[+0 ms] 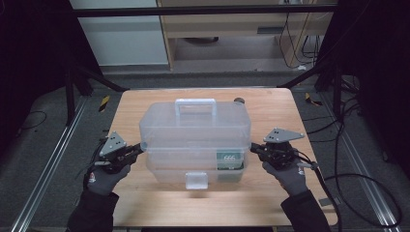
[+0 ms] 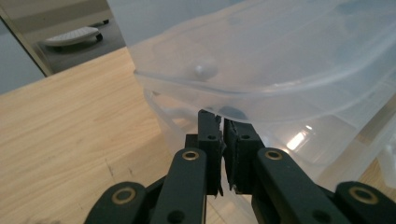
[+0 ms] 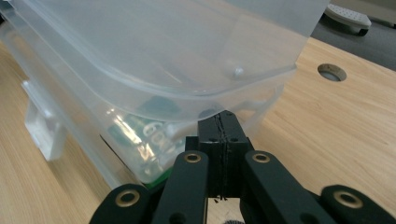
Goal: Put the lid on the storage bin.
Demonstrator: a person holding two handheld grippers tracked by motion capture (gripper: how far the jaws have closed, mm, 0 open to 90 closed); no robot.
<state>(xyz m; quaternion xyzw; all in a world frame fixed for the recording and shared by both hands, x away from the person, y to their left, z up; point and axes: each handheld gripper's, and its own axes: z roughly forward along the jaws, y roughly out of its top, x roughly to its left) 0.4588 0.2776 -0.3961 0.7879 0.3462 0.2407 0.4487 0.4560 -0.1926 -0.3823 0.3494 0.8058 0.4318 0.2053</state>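
A clear plastic storage box stands mid-table, its domed lid (image 1: 193, 123) with a white handle (image 1: 195, 104) sitting over the base (image 1: 169, 169). A green packet (image 1: 229, 159) shows through the base's right front. My left gripper (image 1: 141, 146) is shut, tips tucked under the lid's left rim (image 2: 196, 91). In the left gripper view its tips (image 2: 222, 122) show only a thin slit, nothing between them. My right gripper (image 1: 252, 146) is shut too, tips (image 3: 222, 120) under the lid's right rim (image 3: 243, 88). The lid looks slightly raised off the base at both ends.
The wooden table (image 1: 270, 193) has bare room in front of and beside the box. A white front latch (image 1: 197, 180) hangs on the base. A round cable hole (image 3: 332, 72) lies behind the box on the right. Cables trail on the floor to the right.
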